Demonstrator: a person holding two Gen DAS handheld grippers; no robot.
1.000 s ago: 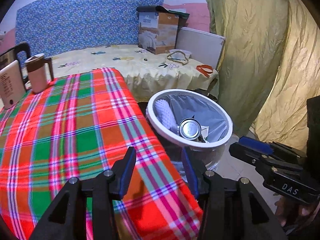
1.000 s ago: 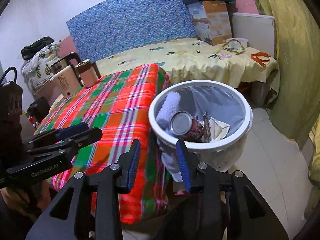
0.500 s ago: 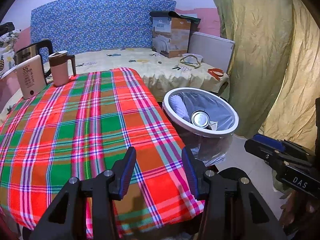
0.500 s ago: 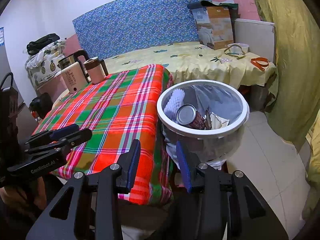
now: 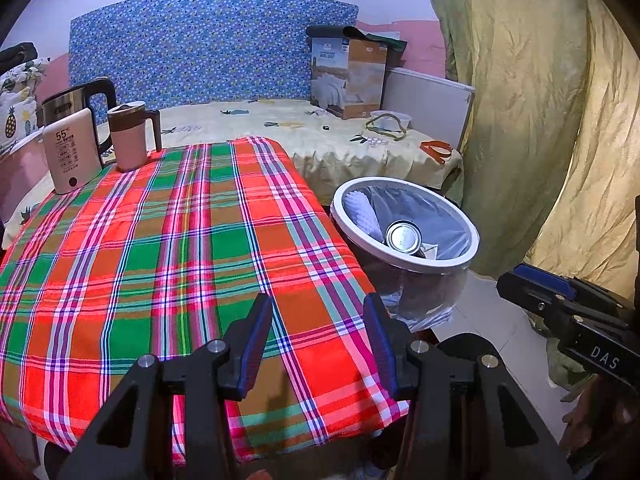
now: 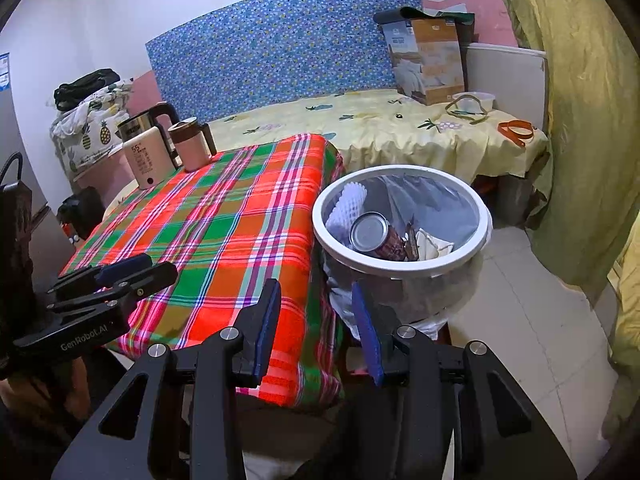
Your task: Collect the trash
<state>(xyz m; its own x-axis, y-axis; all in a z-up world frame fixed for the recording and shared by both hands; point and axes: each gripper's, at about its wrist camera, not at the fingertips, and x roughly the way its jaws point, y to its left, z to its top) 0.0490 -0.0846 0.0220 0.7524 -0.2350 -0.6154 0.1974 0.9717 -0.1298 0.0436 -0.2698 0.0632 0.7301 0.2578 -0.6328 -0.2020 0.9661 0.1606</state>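
Observation:
A white-rimmed trash bin [image 5: 416, 258] [image 6: 400, 266] with a grey liner stands on the floor at the plaid table's right end. Inside lie a metal can [image 5: 403, 237] [image 6: 370, 234], a white foam net [image 5: 360, 212] [image 6: 346, 204] and crumpled paper [image 6: 434, 246]. My left gripper [image 5: 316, 312] hovers open over the near edge of the plaid cloth [image 5: 168, 240], nothing between its fingers. My right gripper [image 6: 314, 298] stands open and empty, near the bin's front and the table corner. Each gripper shows in the other's view: the right gripper [image 5: 560, 300], the left gripper [image 6: 112, 276].
A kettle [image 5: 78, 100], a cream device marked 55 [image 5: 72, 156] and a pink mug [image 5: 130, 136] stand at the table's far left. Behind lies a yellow-sheeted bed [image 5: 320, 136] with a cardboard box [image 5: 348, 76]. Yellow curtains [image 5: 540, 120] hang at right over tiled floor [image 6: 540, 340].
Both grippers have drawn back from the bin, so the table and bin look farther off and more of the cloth shows. The jaws keep the same gap.

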